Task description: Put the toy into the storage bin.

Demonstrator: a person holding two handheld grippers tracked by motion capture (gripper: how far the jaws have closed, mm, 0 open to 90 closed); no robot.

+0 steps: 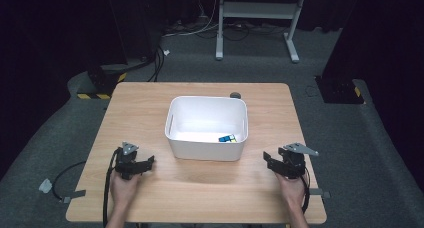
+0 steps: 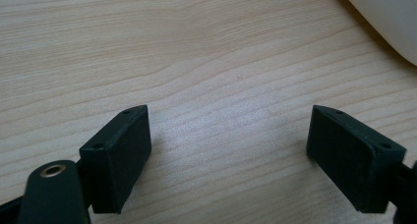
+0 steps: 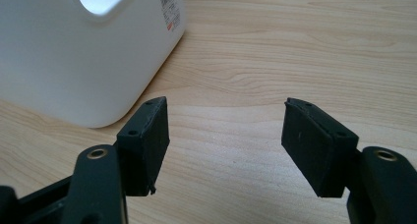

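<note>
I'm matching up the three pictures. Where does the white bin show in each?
High view: white bin at table centre, between both hands.
Left gripper view: its curved wall in the top right corner.
Right gripper view: its wall with a handle hole and a label at upper left.
Shared landmark: the wooden table.
</note>
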